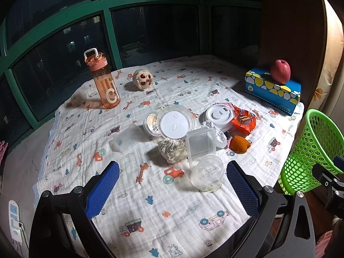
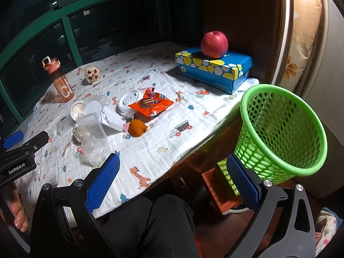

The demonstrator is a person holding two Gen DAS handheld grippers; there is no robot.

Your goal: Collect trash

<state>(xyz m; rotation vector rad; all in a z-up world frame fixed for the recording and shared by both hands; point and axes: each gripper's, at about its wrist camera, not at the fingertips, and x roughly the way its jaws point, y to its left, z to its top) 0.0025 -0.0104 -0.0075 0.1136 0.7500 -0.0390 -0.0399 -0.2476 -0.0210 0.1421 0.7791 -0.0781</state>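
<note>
Left wrist view: left gripper (image 1: 172,190) hangs over the printed cloth (image 1: 150,215), jaws spread wide, nothing between the pads. Trash sits in 1 cluster mid-table. Nearest item: clear plastic cup (image 1: 207,174), lying on its side just ahead of the right pad. Behind it: square clear tray (image 1: 201,145), crumpled foil wad (image 1: 172,150), round white lid (image 1: 175,124), orange peel (image 1: 238,144), orange snack wrapper (image 1: 244,120). Green mesh basket (image 1: 311,150) stands off the table's right edge.

Likely step: pick the cup. Recommended: shift approx. right so both pads straddle the cup wall, close gently; thin plastic looks flexible and may buckle or squirt out. Grip across the rim end for stiffness.

Right wrist view: right gripper (image 2: 173,181) also wide open, empty, held past the table edge above the person's lap. Basket (image 2: 283,133) tilts toward the camera, mouth open, interior looks empty; perforated rigid plastic. Red apple (image 2: 214,42) rests on a blue patterned box (image 2: 215,68); pink water bottle (image 2: 61,81) stands upright far left. Prob. not trash; leave them.
</note>
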